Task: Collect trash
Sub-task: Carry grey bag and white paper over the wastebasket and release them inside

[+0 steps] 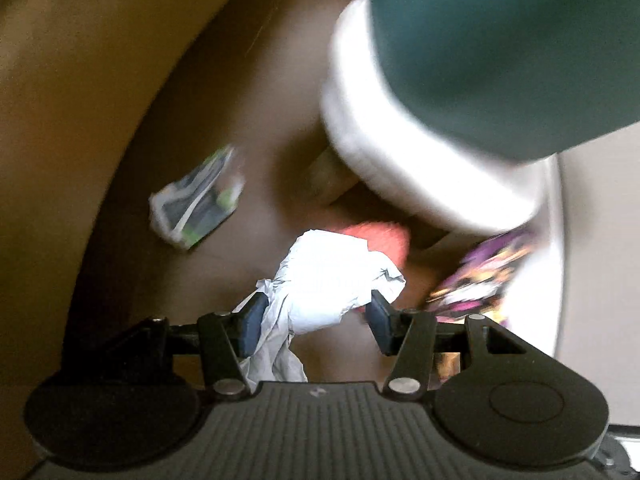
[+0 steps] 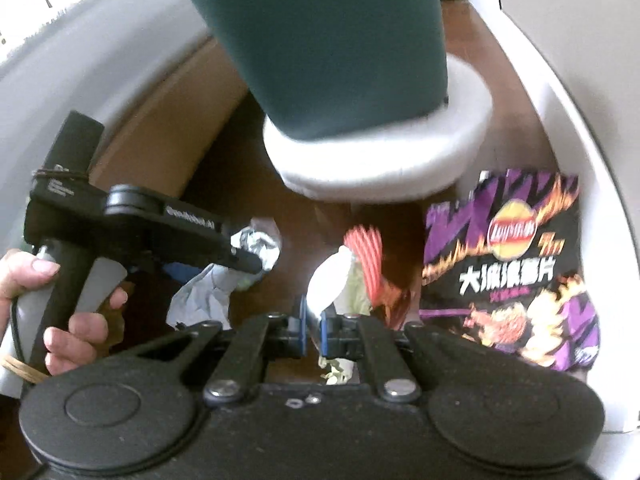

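Two hand-held grippers, left hand-held gripper (image 1: 316,316) clamping crumpled paper (image 1: 324,280), right hand-held gripper (image 2: 315,330) pinching wrapper (image 2: 340,280)

Home – wooden floor (image 1: 248,128), chair leg (image 1: 460,52)

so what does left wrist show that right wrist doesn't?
Left wrist only: a green-and-white wrapper lying on the brown floor.
Right wrist only: the hand on the left gripper's handle, and the right gripper shut on a white-and-red wrapper.
Both: the left gripper holding crumpled white paper, the purple chip bag, and the teal post on its white base.
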### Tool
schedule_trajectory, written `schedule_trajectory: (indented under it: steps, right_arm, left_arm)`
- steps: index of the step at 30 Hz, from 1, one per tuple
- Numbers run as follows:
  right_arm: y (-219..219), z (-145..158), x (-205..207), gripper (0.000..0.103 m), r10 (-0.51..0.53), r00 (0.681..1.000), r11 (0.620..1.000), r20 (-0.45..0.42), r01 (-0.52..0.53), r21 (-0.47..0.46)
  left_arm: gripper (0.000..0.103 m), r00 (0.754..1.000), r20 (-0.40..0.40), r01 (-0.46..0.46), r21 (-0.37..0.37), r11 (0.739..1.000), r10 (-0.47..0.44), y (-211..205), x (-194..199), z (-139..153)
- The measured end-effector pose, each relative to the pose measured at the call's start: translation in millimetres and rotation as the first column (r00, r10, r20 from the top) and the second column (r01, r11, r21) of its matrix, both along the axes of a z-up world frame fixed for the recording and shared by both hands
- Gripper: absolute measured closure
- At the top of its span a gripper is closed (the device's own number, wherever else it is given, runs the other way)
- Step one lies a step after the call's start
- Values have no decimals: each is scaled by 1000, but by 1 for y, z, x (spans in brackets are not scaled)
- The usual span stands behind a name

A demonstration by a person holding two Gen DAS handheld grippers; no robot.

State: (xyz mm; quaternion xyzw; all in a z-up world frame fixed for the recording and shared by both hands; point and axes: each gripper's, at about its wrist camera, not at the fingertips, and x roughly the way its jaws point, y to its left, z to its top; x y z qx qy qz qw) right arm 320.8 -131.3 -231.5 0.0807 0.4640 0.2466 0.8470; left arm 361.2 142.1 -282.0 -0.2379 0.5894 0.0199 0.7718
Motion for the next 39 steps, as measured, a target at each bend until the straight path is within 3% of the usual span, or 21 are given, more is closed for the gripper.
schedule_trajectory:
  steps: [5,13,19,24,30,39]
  right_arm:
    - [-12,58,10,97,-29,995,998,93,25,51]
    - [-19,160,26,97,-16,954,997,299,-6,71]
    - [-19,220,47,97,-20,905,996,425,-21,91]
    - [-11,251,71,97,-23,859,998,512,-8,59]
    - [3,257,104,97,-16,843,1000,538,15,6]
    - [25,244,132,97,15,859,996,512,30,-81]
  left_arm:
    - [50,993,115,-20,-48,999,25,-2,2,68]
    - [50,946,322,4,-109,994,31,-7,3,177]
    - [50,889,458,39,-101,994,11,-13,6,247]
    - [50,825,565,56,-83,995,1,-13,26,304]
    - [50,807,591,45,-66,997,3,-17,70,328]
    - [49,831,556,38,-16,999,-22,-20,113,306]
